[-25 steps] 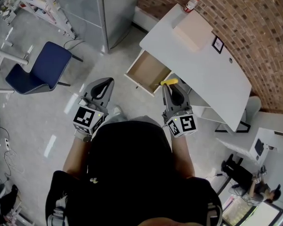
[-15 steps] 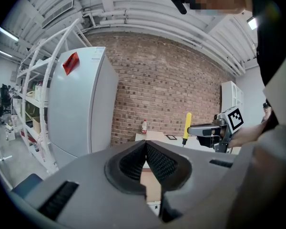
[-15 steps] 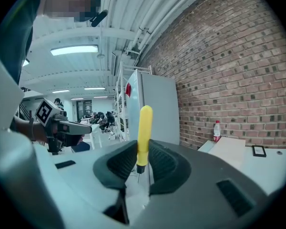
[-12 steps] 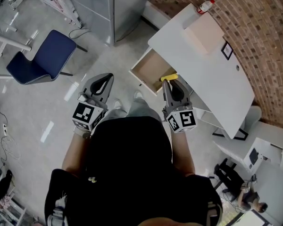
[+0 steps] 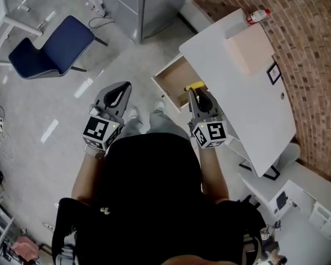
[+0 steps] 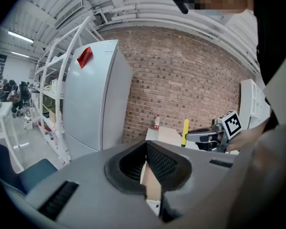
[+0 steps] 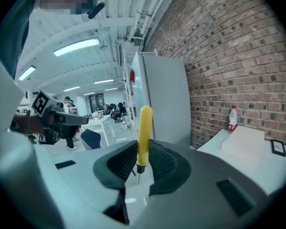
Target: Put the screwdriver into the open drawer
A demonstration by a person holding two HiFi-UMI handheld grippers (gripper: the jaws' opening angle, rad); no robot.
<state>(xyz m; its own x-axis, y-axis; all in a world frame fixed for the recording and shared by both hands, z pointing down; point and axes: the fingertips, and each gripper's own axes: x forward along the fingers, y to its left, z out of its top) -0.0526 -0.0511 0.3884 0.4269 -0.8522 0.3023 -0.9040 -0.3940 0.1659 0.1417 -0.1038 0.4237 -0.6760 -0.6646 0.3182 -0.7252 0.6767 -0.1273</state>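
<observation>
My right gripper (image 5: 197, 90) is shut on a screwdriver (image 5: 196, 85) with a yellow handle, held crosswise at the jaw tips. It hangs at the near right corner of the open wooden drawer (image 5: 175, 80), which sticks out of the white desk (image 5: 248, 98). In the right gripper view the screwdriver (image 7: 143, 130) stands upright between the pads of that gripper (image 7: 142, 149), metal tip down. My left gripper (image 5: 123, 86) is over the floor left of the drawer, jaw tips together with nothing in them. The left gripper view shows drawer wood (image 6: 152, 192) through the slit.
On the desk lie a tan box (image 5: 247, 47), a red-capped bottle (image 5: 257, 15) and a small black frame (image 5: 273, 72). A grey cabinet (image 5: 154, 1) stands beyond the drawer and a blue chair (image 5: 52, 46) at the left. A brick wall (image 5: 314, 54) runs behind the desk.
Both grippers have sunk and moved forward. The right one has carried the screwdriver closer to the drawer's near corner. Neither pair of jaws has changed.
</observation>
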